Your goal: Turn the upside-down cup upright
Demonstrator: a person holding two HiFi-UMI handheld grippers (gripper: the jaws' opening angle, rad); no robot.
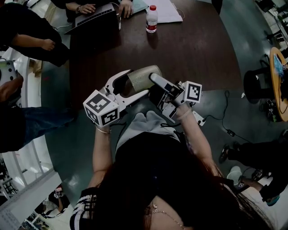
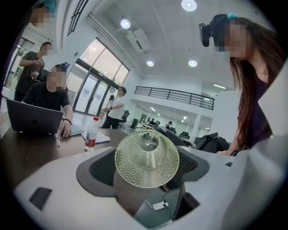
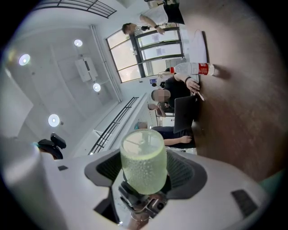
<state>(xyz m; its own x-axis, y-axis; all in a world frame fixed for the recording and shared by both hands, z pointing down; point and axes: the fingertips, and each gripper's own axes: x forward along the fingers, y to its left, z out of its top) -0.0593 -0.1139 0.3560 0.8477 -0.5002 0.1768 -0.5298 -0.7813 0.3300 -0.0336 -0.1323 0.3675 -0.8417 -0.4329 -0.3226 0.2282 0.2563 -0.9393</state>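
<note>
A translucent pale-green dimpled cup point(image 1: 143, 74) hangs on its side in the air over the near edge of the dark table point(image 1: 193, 49). My left gripper point(image 1: 137, 82) comes in from the lower left, and the cup's open rim point(image 2: 146, 166) sits between its two dark pads, touching both, with the mouth facing that camera. My right gripper point(image 1: 153, 83) comes in from the right and is shut across the cup's side wall point(image 3: 143, 166). In the right gripper view the cup's flat base points up and part of the left gripper shows below it.
A water bottle point(image 1: 152, 19), a laptop point(image 1: 92, 20) with a person's hands at it, and papers point(image 1: 164, 9) lie at the table's far side. People sit at the left. A cable with a white plug block point(image 1: 200, 120) runs over the floor; a black stool point(image 1: 256, 83) stands at the right.
</note>
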